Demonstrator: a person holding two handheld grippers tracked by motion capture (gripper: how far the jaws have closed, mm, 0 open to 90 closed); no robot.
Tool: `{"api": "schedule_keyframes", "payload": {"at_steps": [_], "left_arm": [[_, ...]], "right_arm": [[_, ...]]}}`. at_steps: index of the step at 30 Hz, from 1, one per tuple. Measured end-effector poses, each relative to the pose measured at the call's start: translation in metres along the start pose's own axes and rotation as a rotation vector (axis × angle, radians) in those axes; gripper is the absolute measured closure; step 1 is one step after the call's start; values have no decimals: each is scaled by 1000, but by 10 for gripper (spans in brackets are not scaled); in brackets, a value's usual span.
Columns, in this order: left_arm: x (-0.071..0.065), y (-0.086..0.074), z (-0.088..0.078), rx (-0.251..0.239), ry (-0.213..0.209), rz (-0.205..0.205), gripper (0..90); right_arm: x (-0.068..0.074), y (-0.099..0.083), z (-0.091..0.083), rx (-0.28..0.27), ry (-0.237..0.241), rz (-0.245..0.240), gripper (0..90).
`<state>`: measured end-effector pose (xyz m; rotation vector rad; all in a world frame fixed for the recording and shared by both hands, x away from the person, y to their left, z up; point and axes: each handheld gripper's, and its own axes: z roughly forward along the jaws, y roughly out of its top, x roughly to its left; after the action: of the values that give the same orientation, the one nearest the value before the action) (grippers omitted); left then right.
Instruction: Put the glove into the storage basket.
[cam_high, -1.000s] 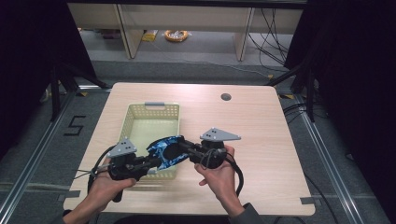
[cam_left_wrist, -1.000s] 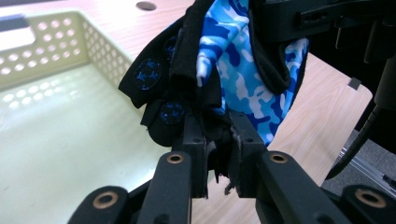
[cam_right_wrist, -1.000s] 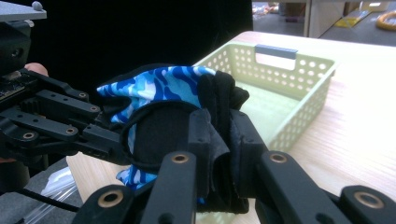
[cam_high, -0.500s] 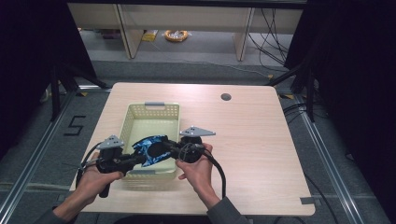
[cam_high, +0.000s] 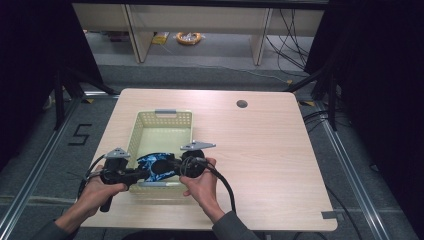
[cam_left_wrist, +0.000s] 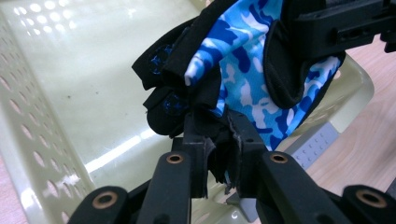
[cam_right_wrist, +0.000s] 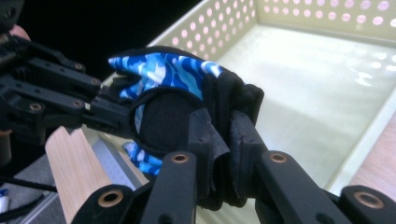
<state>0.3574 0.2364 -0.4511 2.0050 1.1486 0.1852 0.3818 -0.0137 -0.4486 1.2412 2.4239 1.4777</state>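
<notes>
We pinch the glove (cam_high: 156, 166) from both ends — left gripper (cam_left_wrist: 217, 140) and right gripper (cam_right_wrist: 219, 135) clamped on it — so it hangs over the basket (cam_high: 161, 118) below.

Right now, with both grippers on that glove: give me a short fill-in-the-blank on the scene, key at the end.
1. The left gripper and the right gripper are both shut on the same blue camouflage ____.
2. The glove hangs over the near end of the pale yellow ____.
3. The basket sits on a light ____ table.
4. Inside, the basket's floor is ____.

Missing words: glove; basket; wooden; bare
</notes>
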Motion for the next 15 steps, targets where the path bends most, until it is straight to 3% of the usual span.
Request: {"api": "schedule_keyframes", "payload": {"at_steps": [11,13,15], "left_arm": [[1,0,5,64,-19,8,782],[-1,-1,7,61,-13,-9,779],[2,-1,7,82,-21,7,774]], "right_arm": [[-4,-1,3,82,-29,-14,803],[-6,-2,5,97,-23,-18,797],[-5,-3,6,107,-28,-19,792]]}}
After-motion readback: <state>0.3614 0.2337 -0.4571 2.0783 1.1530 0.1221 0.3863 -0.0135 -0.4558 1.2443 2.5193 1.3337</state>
